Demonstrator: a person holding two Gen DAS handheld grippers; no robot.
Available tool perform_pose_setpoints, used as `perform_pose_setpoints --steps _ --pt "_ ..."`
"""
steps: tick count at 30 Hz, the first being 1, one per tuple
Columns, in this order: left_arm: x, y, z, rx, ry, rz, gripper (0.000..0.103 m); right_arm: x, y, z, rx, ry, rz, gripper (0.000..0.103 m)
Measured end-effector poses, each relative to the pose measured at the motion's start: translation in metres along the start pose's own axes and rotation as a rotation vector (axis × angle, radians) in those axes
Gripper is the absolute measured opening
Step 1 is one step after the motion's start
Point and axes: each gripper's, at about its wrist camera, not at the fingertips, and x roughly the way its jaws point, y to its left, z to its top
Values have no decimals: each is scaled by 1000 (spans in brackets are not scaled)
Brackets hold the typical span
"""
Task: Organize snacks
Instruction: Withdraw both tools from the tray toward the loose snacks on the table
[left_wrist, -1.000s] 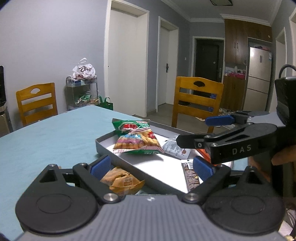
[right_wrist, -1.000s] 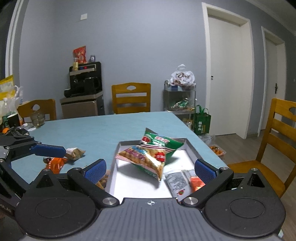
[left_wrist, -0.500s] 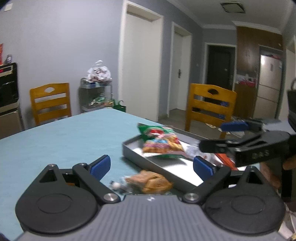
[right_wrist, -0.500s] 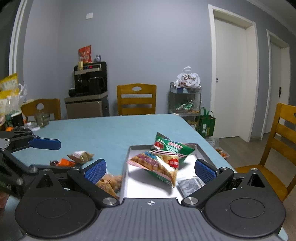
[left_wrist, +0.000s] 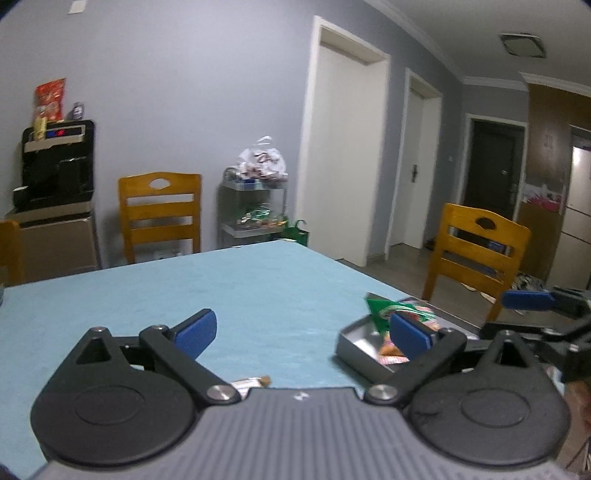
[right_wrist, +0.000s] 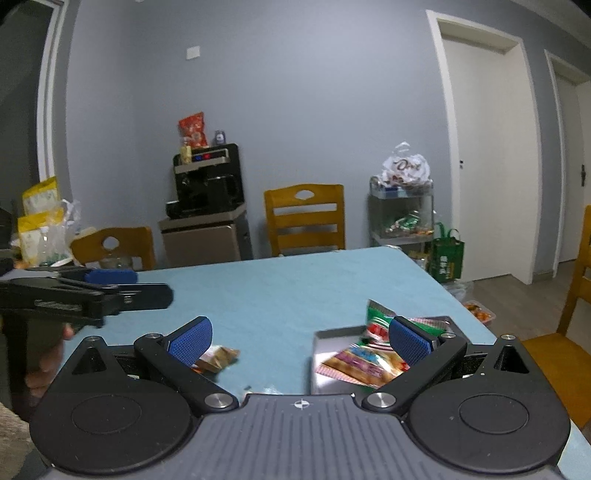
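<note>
Left gripper: jaws have just been widening, now gaping, gripping nothing.
Right gripper: jaws gaping, empty.
Loose snack: lying lower left on table; likely light, crinkly; pinching a sealed edge suits.
Tray: sitting lower right, holding packets.

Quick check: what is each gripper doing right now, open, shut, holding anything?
Left gripper: open, jaws have just been opening wider, nothing between them.
Right gripper: open, holding nothing.
</note>
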Motion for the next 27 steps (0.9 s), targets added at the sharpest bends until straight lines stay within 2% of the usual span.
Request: perform_pose_setpoints --steps 4,8,13,17,22,27 --pt "5 17 -10 -26 22 46 101 4 10 1 -29 10 4 103" --pt "18 27 -24 -42 75 62 101 14 17 -5 -44 53 0 103" --pt "31 42 -41 -56 129 127 101 30 28 -20 -54 116 9 103" --pt "44 52 -49 -99 158 139 101 45 42 -33 -72 180 22 103" --pt "49 49 -56 -81 170 169 101 66 53 -42 -69 271 31 103" --pt "53 48 -58 -94 184 159 101 78 61 -46 -79 304 31 103"
